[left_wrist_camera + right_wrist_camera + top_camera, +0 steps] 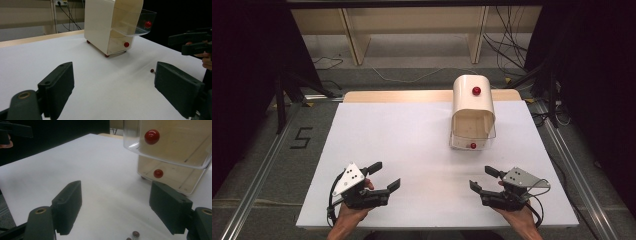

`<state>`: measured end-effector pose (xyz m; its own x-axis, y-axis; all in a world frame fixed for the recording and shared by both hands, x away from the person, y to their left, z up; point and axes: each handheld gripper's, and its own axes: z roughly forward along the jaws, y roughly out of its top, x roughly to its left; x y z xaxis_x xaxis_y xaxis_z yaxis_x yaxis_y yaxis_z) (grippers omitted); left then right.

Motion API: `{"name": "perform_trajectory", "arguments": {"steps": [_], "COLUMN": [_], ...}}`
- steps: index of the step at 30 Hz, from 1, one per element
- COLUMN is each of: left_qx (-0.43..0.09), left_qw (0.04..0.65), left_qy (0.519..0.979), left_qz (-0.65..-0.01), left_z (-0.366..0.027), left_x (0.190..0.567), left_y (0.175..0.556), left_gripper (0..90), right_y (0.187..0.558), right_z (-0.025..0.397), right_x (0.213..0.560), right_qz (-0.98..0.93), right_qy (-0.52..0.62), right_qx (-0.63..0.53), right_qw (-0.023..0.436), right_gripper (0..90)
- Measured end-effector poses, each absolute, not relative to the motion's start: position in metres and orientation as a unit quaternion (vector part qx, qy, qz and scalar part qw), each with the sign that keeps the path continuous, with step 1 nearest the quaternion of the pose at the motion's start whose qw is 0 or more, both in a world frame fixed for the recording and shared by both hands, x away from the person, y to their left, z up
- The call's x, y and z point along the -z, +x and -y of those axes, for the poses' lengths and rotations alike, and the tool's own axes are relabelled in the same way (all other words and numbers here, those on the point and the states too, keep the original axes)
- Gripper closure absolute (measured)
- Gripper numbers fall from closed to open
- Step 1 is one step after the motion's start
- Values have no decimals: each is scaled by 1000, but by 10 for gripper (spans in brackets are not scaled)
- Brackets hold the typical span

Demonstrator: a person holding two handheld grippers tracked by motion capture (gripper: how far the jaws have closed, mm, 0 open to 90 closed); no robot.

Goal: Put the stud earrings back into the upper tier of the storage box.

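Cream bread box with red knobs (473, 102): 1 o'clock on white desk (402, 145), clear lid raised.
Left gripper (381, 174): 7 o'clock, spread, empty.
Right gripper (482, 178): 5 o'clock, spread, empty.

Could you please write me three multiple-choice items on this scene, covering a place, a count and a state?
1. Where on the white table does the cream cabinet stand?
A. far right part
B. near left corner
C. middle of the near edge

2. How many red knobs show on it?
A. one
B. two
C. four

3. How are the left gripper and right gripper?
A. both shut
B. both open
C. one holds a knob

Answers: 1 A, it sits beyond the right gripper; 2 B, upper and lower; 3 B, jaws apart, nothing between them.
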<state>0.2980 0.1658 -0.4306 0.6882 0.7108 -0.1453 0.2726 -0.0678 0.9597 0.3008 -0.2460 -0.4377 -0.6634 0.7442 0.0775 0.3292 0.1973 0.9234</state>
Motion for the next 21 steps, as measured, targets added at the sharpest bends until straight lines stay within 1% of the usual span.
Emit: {"name": "perform_trajectory", "arguments": {"steps": [9, 21], "left_qx": [-185, -184], "left_qw": [587, 585], "left_qy": [707, 709], "left_qz": [-348, -347], "left_z": [-165, -164], "left_x": [431, 432], "left_y": [298, 298], "left_gripper": [159, 159], "right_y": [311, 330], "right_z": [250, 249], "right_x": [433, 438], "right_qz": [-761, -800], "right_qy": [374, 392], "right_qx": [-487, -422], "right_qw": [209, 168], "right_gripper": [309, 358]}}
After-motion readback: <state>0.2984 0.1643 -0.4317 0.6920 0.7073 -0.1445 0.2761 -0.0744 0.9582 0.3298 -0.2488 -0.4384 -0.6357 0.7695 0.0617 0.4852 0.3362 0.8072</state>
